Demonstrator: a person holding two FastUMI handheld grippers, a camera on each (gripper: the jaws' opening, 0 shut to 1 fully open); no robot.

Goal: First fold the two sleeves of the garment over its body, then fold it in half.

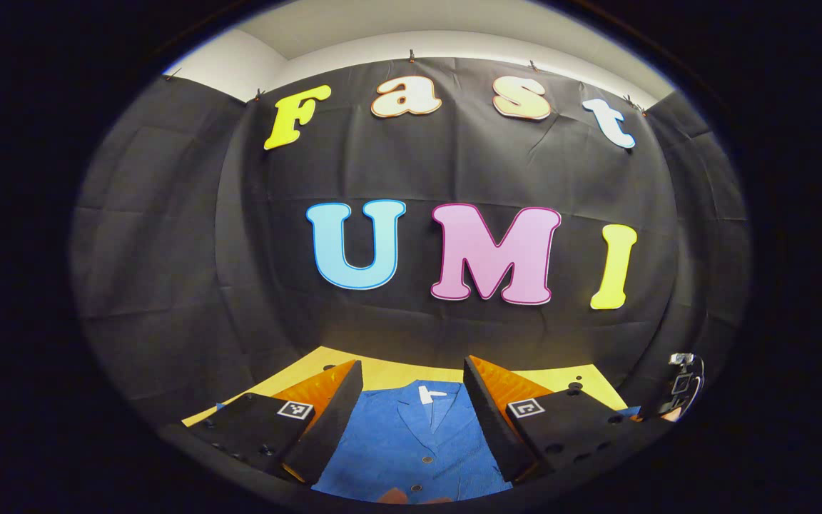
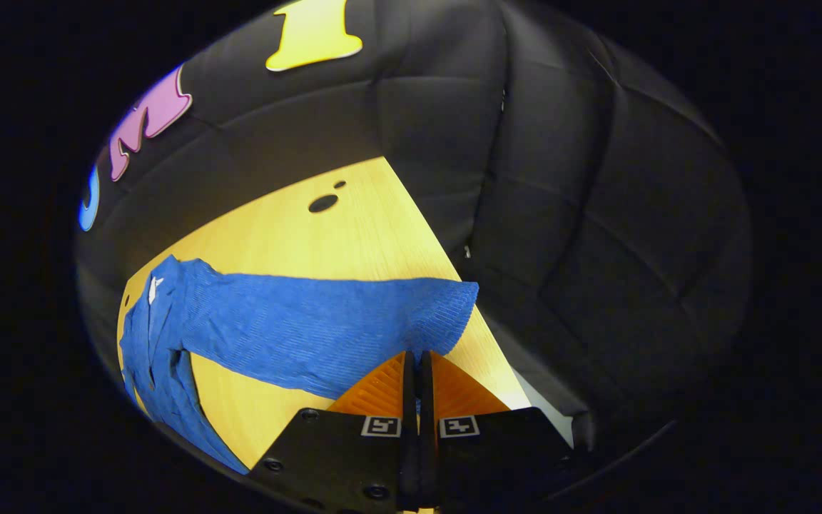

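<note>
Both grippers are in play: the left gripper [image 1: 411, 385] hangs with its fingers spread wide above the chest of the garment, touching nothing, while the right gripper [image 2: 418, 371] has its fingers drawn together at the lower edge of the sleeve near its cuff (whether cloth is actually pinched between them I cannot tell).

Largest is the yellow wooden worktop [image 2: 290, 228], which runs back to the booth's black wall and has two dark round holes [image 2: 323, 203] near its far edge. On it lies the blue garment [image 1: 411, 442], a buttoned, collared piece spread flat with a small white label at the neck. In the right gripper view its sleeve [image 2: 311, 328] stretches straight out from the body across the wood, the cuff reaching the worktop's edge. Small dark buttons [image 1: 426, 460] run down the front.
</note>
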